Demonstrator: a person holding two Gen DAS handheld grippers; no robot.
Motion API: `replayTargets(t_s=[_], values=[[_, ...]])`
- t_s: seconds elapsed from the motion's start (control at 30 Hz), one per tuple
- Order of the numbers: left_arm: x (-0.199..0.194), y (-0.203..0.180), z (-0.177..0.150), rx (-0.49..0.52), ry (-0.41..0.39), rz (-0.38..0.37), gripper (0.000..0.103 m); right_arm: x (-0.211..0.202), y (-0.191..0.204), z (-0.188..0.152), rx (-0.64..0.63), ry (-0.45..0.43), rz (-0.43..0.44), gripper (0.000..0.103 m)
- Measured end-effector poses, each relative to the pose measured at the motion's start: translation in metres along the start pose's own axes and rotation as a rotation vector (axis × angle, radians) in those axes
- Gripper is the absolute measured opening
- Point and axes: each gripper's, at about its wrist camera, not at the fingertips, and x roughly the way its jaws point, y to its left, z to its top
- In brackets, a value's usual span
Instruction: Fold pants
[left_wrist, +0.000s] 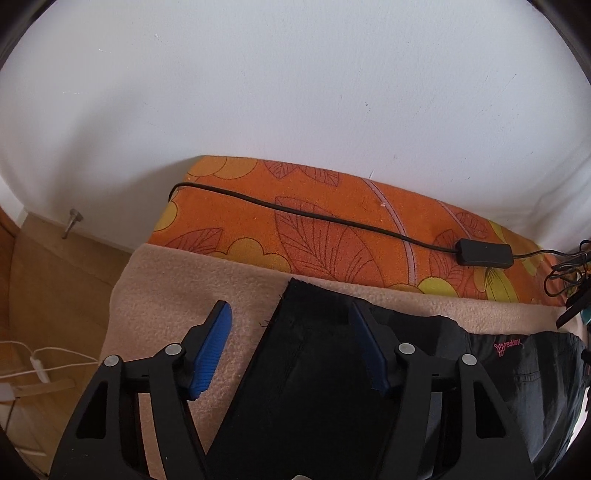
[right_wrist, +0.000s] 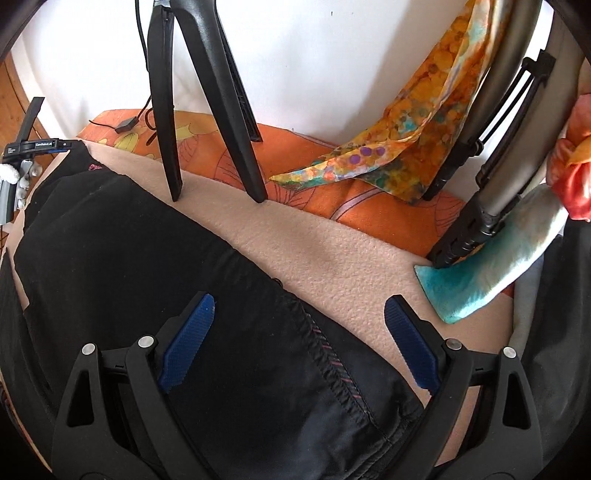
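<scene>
— Where are the pants?

— The black fabric pants (right_wrist: 147, 251) lie spread on the beige fleece blanket (right_wrist: 332, 254), which covers part of an orange flower-patterned bedcover (left_wrist: 332, 229). Seen from my left side, a leg end (left_wrist: 306, 369) of the pants with a straight raw-looking hem reaches up between my fingers, and a small pink logo (left_wrist: 509, 347) shows on the cloth to the right.

— And your left gripper?

— My left gripper (left_wrist: 291, 347) is spread wide, blue ribbed pads (left_wrist: 212, 350) apart, one over the blanket, the other over the black cloth. It grips nothing.

— The right one?

— My right gripper (right_wrist: 299, 339) is also wide apart, holding nothing. A seam with pinkish stitching (right_wrist: 332, 362) runs between the pads; the left pad is over the pants, the right pad over the blanket just beside the pants' edge.

— What else is around?

— A black cable with an inline switch box (left_wrist: 484, 251) lies across the bedcover. From the right view, black tripod legs (right_wrist: 207, 110) stand on the blanket's far edge, a colourful spotted scarf (right_wrist: 406, 140) hangs behind, and a turquoise-and-white cloth (right_wrist: 487, 266) lies under another tripod foot. I also see the left gripper far off at the left edge of that view.
</scene>
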Motion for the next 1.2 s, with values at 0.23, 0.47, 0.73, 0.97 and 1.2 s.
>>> replayTargets(t_s=[0.23, 0.47, 0.73, 0.97, 1.2], values=[[-0.003, -0.011, -0.003, 0.041, -0.035, 0.000, 0.025, 0.018, -0.002, -0.001, 0.004, 0.024, 0.054, 0.096], [-0.010, -0.012, -0.007, 0.059, -0.071, -0.008, 0.012, 0.021, 0.003, -0.006, -0.028, 0.035, 0.080, 0.095], [-0.042, 0.004, -0.010, 0.012, -0.141, -0.079, 0.008, 0.009, 0.010, -0.012, -0.022, 0.025, 0.086, 0.022], [-0.079, 0.004, -0.019, 0.016, -0.204, -0.116, 0.006, -0.028, 0.026, -0.022, -0.052, -0.036, 0.045, 0.013], [-0.123, 0.013, -0.034, 0.002, -0.284, -0.142, 0.006, -0.092, 0.052, -0.035, -0.054, -0.140, 0.019, 0.012]])
